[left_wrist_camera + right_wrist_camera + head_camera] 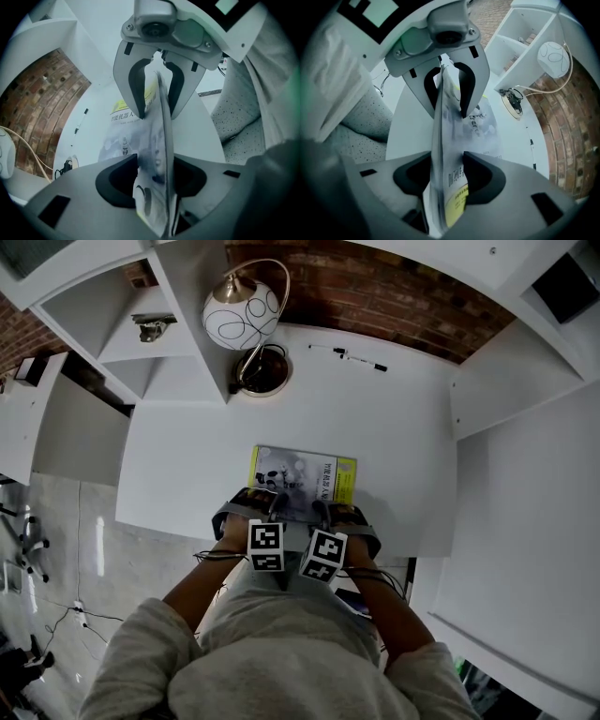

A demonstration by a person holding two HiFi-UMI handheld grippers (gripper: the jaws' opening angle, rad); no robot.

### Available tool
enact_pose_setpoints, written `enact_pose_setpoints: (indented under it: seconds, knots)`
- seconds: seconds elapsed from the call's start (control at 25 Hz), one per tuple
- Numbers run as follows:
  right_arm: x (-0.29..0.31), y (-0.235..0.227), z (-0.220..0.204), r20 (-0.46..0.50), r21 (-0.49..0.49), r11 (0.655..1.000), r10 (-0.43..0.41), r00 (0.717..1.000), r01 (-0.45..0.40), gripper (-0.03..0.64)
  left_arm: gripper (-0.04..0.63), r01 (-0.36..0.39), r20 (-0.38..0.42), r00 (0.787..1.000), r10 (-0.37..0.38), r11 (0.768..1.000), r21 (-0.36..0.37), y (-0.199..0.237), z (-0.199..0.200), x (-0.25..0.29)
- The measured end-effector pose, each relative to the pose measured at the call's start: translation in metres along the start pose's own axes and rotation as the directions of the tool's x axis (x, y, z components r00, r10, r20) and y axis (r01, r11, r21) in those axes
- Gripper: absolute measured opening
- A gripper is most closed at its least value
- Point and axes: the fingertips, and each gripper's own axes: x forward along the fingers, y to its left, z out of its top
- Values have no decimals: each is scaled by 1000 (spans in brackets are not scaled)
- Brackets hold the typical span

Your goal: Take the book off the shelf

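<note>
Head view: the book [300, 474] lies flat on the white table [403, 446], cover up, well away from the shelf [122, 324] at the far left and the lamp [242, 315] beside it. My left claw [255, 507] and right claw [328, 512] sit side by side at the book's near edge, just at the table's front.

Left gripper view: the book's edge runs between my left claw's two pads. The pads stand partly apart, with dark gaps at either side of the pages, so I judge this claw is open around the book, not pinching it. My right claw faces me across the same edge.

Right gripper view: it is the same here. The pages and yellow cover strip stand between pads that are parted and, as far as I can see, not pressing on them.

I judge the book is off the shelf and set down. What is left is to draw both claws back off its edge.
</note>
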Motion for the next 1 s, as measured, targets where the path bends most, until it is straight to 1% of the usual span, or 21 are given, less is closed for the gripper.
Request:
enact_pose_setpoints:
  seconds: [0.12,0.36,0.44,0.48,0.56,0.6,0.76,0.88,1.0]
  knots:
    - [-2,4,0,4,14,998,55,999,-55,196,176,42,-5,999,-42,999,9,-2,0,0]
    - [-4,10,1,9,42,995,94,996,-94,209,218,127,-3,992,-127,992,16,-9,0,-3]
    - [-5,12,1,12,59,991,120,993,-120,210,232,163,-8,987,-163,987,15,-12,-1,-4]
    - [-5,13,1,13,67,988,136,991,-137,210,250,190,-10,982,-190,982,9,-15,-2,-5]
    - [-5,16,1,13,78,984,161,987,-161,221,287,241,-5,970,-241,970,-18,-21,-2,-7]
    - [-5,17,1,12,79,983,165,986,-165,222,290,257,3,966,-257,966,-35,-22,-2,-8]
    - [-7,15,3,20,97,979,179,984,-180,225,290,281,31,960,-279,955,-97,-19,-3,-13]
    - [-11,14,6,34,119,973,196,980,-199,230,287,295,46,955,-291,947,-128,-17,-2,-16]
    - [-17,11,11,64,152,964,210,976,-218,230,265,332,70,943,-325,927,-174,-18,-1,-19]
